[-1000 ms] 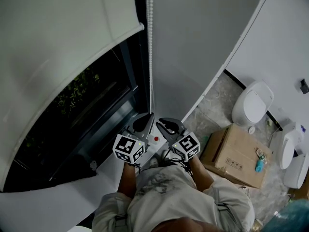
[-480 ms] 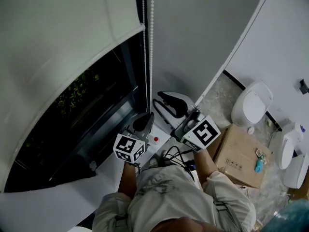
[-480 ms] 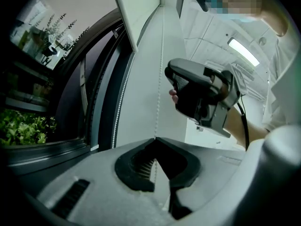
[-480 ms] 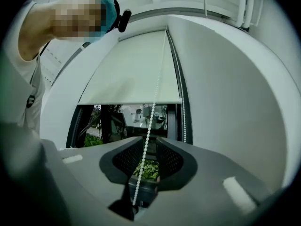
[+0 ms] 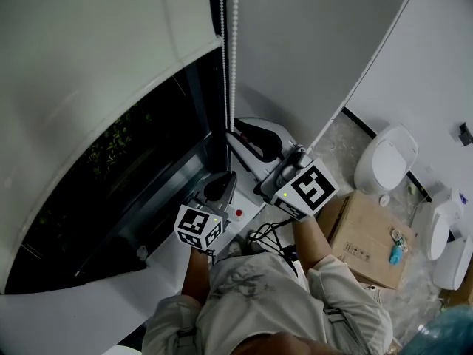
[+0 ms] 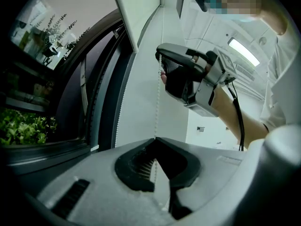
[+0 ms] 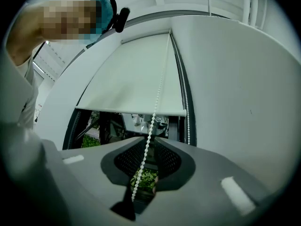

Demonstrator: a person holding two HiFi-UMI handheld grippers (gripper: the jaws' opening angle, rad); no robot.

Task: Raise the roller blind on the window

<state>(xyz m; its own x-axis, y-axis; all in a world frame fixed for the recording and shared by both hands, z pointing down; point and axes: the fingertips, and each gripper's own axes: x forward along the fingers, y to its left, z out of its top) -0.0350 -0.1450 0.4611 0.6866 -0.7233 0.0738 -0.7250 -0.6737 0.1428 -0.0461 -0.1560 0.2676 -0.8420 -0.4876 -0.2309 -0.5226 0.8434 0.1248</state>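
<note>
Blind (image 5: 96, 65) only partly up, hem above dark glass (image 5: 126, 168); more pulls left, I'd say. L gripper (image 6: 155, 141) clamped on chain (image 5: 235, 50) low down. R gripper (image 7: 146, 140) higher, jaws half-wide, just been closing round chain, not pinching yet.

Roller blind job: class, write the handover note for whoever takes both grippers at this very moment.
Left gripper: jaws shut on the bead chain, lower down.
Right gripper: higher up the chain, jaws open and just closing, with the chain between them but not yet pinched.
Roller blind: partly up, with the lower part of the window uncovered.
Left to do: probably grip with the right, release the left, and keep pulling until the blind is fully raised.
</note>
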